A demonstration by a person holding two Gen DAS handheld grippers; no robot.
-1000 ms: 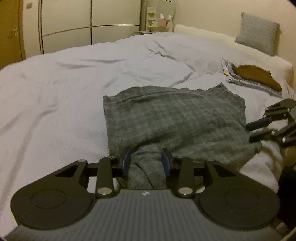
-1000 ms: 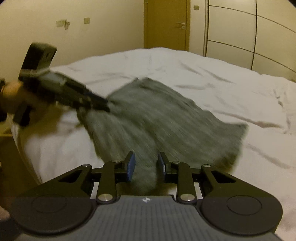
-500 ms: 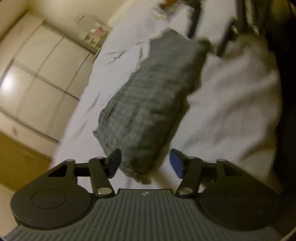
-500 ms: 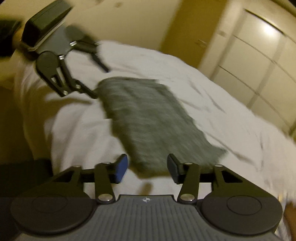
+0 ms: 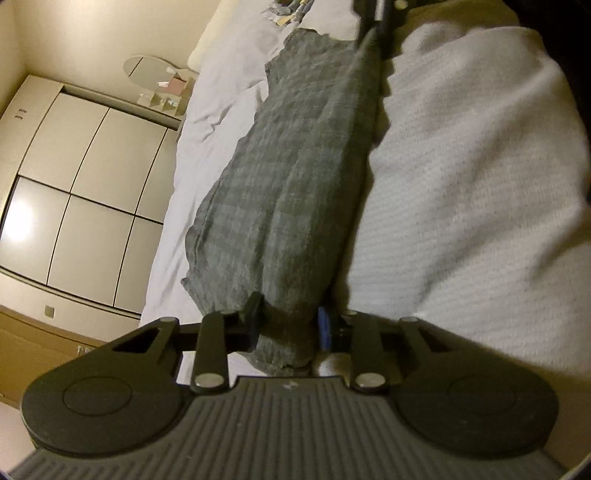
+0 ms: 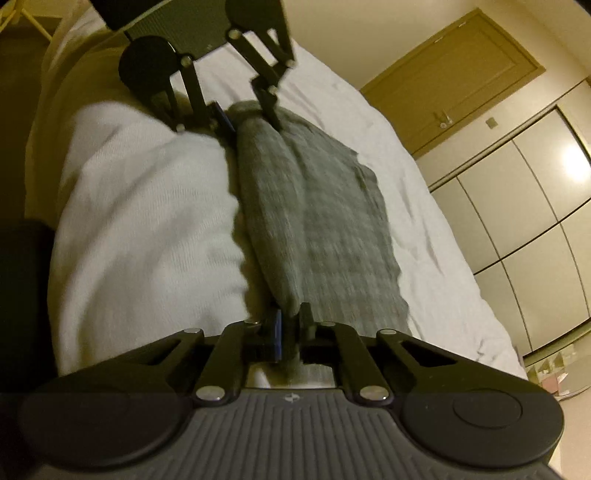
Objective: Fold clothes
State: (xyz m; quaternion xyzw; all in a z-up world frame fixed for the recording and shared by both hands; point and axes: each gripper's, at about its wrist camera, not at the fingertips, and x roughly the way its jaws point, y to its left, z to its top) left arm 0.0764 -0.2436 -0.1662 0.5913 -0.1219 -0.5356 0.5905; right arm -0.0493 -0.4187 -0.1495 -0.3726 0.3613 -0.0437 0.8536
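A grey checked garment (image 5: 291, 184) lies as a long folded strip on the white bed (image 5: 472, 184). My left gripper (image 5: 290, 325) is shut on its near end, bunched between the fingers. My right gripper (image 6: 290, 326) is shut on the opposite end of the same garment (image 6: 325, 221). In the right wrist view the left gripper (image 6: 245, 122) shows at the far end, closed on the cloth. In the left wrist view the right gripper (image 5: 373, 33) shows at the far end, blurred.
The white bed (image 6: 147, 221) drops off at its edge beside the garment. A pale wardrobe (image 5: 81, 192) and a brown door (image 6: 458, 81) stand beyond. Folded clothes (image 5: 291, 9) lie near the bed's head. A small shelf with items (image 5: 166, 92) is by the wall.
Both grippers turned sideways, opened over the folded garment's ends half a second ago, and have now closed on them. The garment went from a wide sheet to a narrow strip.
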